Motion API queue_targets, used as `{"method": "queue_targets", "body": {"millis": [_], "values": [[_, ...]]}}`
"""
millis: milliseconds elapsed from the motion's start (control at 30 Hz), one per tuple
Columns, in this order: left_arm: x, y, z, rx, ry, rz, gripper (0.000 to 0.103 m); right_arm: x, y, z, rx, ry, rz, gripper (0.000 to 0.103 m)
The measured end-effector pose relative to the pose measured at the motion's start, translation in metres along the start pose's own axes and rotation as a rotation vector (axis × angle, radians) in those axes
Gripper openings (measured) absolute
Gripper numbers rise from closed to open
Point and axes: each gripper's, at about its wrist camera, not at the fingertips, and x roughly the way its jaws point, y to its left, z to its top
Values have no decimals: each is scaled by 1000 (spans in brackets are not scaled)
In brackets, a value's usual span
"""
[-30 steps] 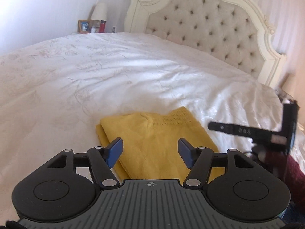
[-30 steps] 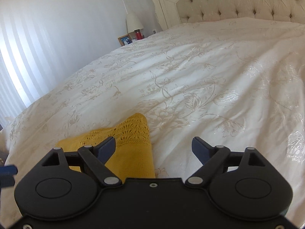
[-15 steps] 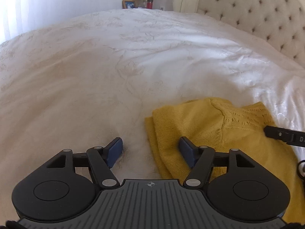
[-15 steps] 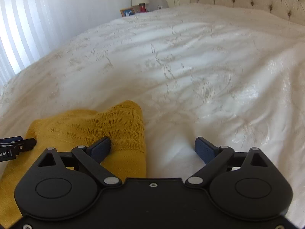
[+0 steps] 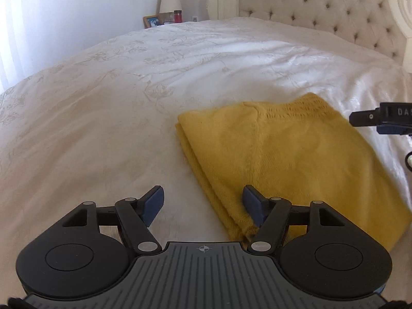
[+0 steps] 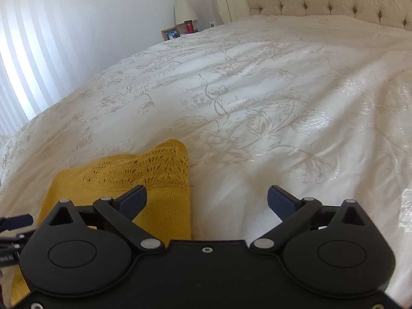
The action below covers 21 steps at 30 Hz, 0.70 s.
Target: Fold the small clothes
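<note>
White letters "DA" can be read on the black right gripper (image 5: 386,118) at the edge of the left wrist view; the rest is cut off. In the right wrist view, small letters on the left gripper (image 6: 10,256) look like "AI", too blurry to be sure.

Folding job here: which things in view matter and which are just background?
Job:
yellow knit, folded on the bedspread
left gripper, open at its left edge
right gripper, jaws opening at its right edge

Background:
lamp
photo frame
red jar
headboard
</note>
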Motion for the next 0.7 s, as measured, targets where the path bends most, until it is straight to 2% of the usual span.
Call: {"method": "queue_targets", "body": {"millis": [233,333,433,500,567,633,700], "values": [[-28,9,-17,-11,19,28,67,-46,9,-11,13,47,-8,102],[-47,9,-18,-48,-42,-6,67,-58,19,-20,-9,99,16,102],[-60,-4,-17,-23,-99,-52,67,-53,32,-36,-89,204,-7,102],[-62,-14,-16,-4,-115,-78,67,-35,37,-49,-138,352,-79,102],[-62,-20,-16,7,-131,-89,67,-26,37,-51,-135,404,-108,102],[-53,-25,-18,23,-97,-81,67,-25,35,-49,-114,412,-121,102],[-38,-25,-25,24,0,-62,67,-27,35,-51,-109,407,-132,102]]}}
